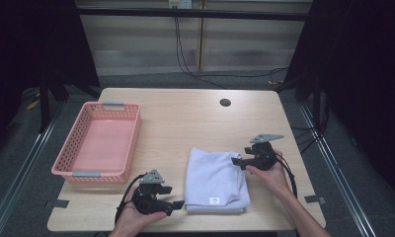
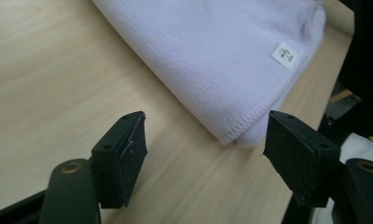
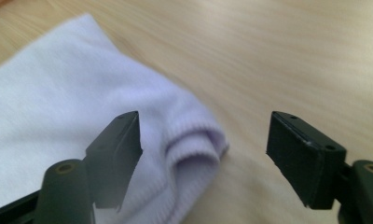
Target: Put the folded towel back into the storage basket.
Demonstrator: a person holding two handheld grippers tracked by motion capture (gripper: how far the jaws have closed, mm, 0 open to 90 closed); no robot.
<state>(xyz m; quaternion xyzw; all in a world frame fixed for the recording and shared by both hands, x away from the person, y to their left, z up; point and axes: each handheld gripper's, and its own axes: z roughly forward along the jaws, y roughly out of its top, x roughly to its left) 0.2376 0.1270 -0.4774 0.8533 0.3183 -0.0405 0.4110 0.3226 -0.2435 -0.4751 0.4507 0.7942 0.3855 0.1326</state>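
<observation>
A folded pale lilac towel (image 1: 215, 180) lies on the wooden table (image 1: 185, 118), its small white label (image 1: 214, 200) near the front edge. My left gripper (image 1: 175, 196) is open just left of the towel's front left corner (image 2: 231, 135), which sits between and slightly beyond the jaws. My right gripper (image 1: 236, 163) is open at the towel's far right corner (image 3: 194, 140); that bunched corner lies between its jaws. In the left gripper view the label (image 2: 284, 54) faces up. Neither gripper holds anything.
A pink plastic basket (image 1: 69, 168) with grey handles stands empty at the table's left. A round cable hole (image 1: 225, 102) sits near the far edge. Bare tabletop (image 1: 176, 123) stretches behind the towel. Dark curtains flank the table.
</observation>
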